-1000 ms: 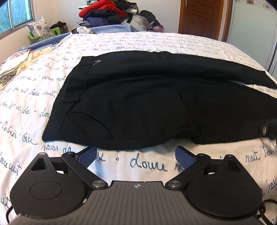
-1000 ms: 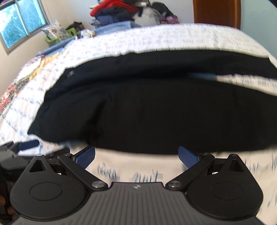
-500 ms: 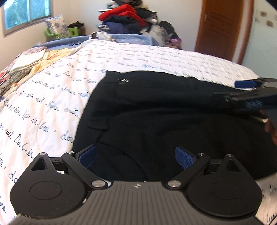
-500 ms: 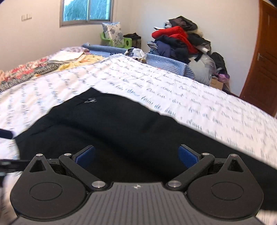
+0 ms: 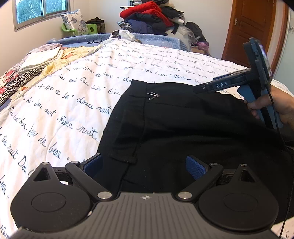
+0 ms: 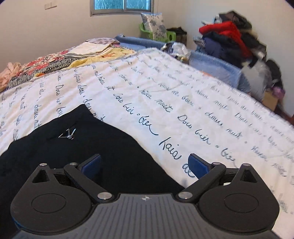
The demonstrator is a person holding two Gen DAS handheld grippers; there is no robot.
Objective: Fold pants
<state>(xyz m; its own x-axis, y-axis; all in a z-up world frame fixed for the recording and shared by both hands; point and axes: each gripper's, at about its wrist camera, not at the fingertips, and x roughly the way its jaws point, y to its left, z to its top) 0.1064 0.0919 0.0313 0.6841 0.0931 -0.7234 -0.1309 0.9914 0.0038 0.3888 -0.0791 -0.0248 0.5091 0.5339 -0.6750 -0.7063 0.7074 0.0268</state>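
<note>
Black pants (image 5: 183, 132) lie flat on the white bedspread (image 5: 73, 95) with script writing. The waistband with a metal hook clasp (image 5: 153, 95) faces left. My left gripper (image 5: 145, 164) is open and empty, low over the waist end of the pants. My right gripper (image 6: 145, 163) is open and empty, over the far edge of the pants (image 6: 82, 147) near the clasp (image 6: 68, 135). It also shows in the left wrist view (image 5: 238, 82), held in a hand above the pants at the right.
A heap of clothes (image 5: 152, 16) lies beyond the bed's far end, next to a wooden door (image 5: 248, 27). Folded patterned linens (image 6: 55, 60) lie on the bed's far left side. A blue blanket (image 6: 211, 62) runs along the far edge.
Both grippers have moved forward and swung left over the waist end of the pants. The right gripper has come further across to the far edge. Both stayed open.
</note>
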